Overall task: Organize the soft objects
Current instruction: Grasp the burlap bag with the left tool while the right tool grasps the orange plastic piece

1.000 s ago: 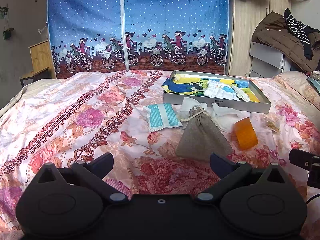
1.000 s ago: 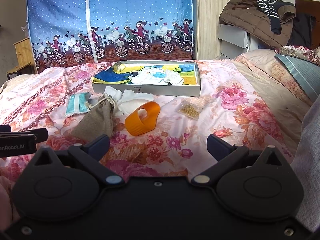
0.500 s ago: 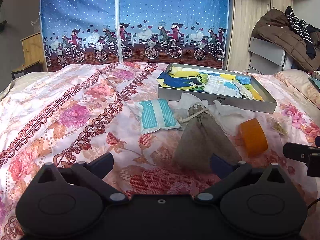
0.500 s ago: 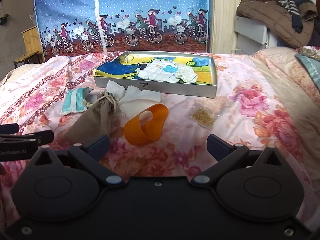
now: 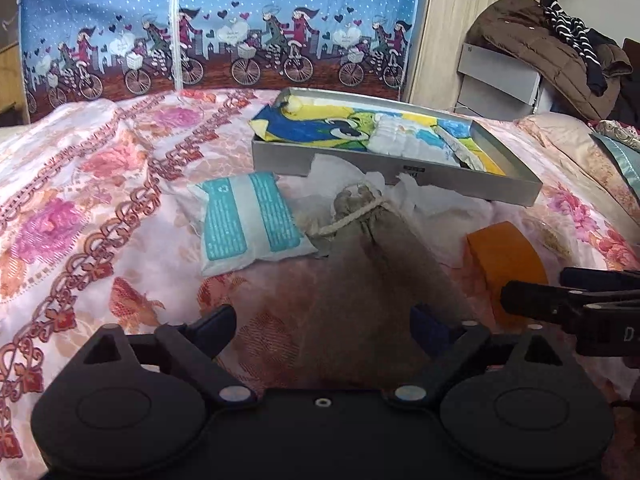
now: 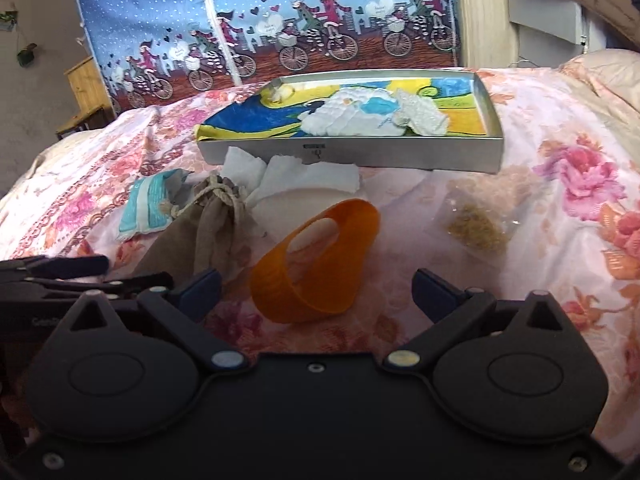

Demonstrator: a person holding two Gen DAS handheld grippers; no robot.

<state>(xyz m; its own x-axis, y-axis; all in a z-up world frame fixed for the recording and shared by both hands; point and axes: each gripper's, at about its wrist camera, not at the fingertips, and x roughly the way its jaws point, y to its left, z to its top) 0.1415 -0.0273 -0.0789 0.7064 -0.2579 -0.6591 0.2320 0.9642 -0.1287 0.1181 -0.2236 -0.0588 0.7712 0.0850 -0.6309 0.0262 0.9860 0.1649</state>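
A grey-brown drawstring pouch point(image 5: 372, 272) lies on the floral bedspread, its lower end between the fingers of my left gripper point(image 5: 322, 324). The jaws are closing and the pads do not touch it. An orange soft cup sleeve point(image 6: 316, 264) lies on its side between the fingers of my right gripper point(image 6: 316, 286), whose jaws are also closing without contact. A teal-and-white packet point(image 5: 248, 228) rests left of the pouch. Crumpled white tissue point(image 6: 304, 176) lies behind both. The grey tray point(image 6: 352, 156) beyond holds a colourful cloth and white quilted cloths.
A small clear bag of yellowish bits point(image 6: 476, 224) lies right of the orange sleeve. The right gripper's fingers point(image 5: 560, 300) show at the left view's right edge. A blue bicycle-print curtain point(image 5: 224, 32) hangs behind the bed, with coats point(image 5: 540, 48) piled at the back right.
Both grippers have moved forward and down toward the bed. The pouch now sits between the left fingers and the orange sleeve between the right ones. Both jaws have narrowed slightly.
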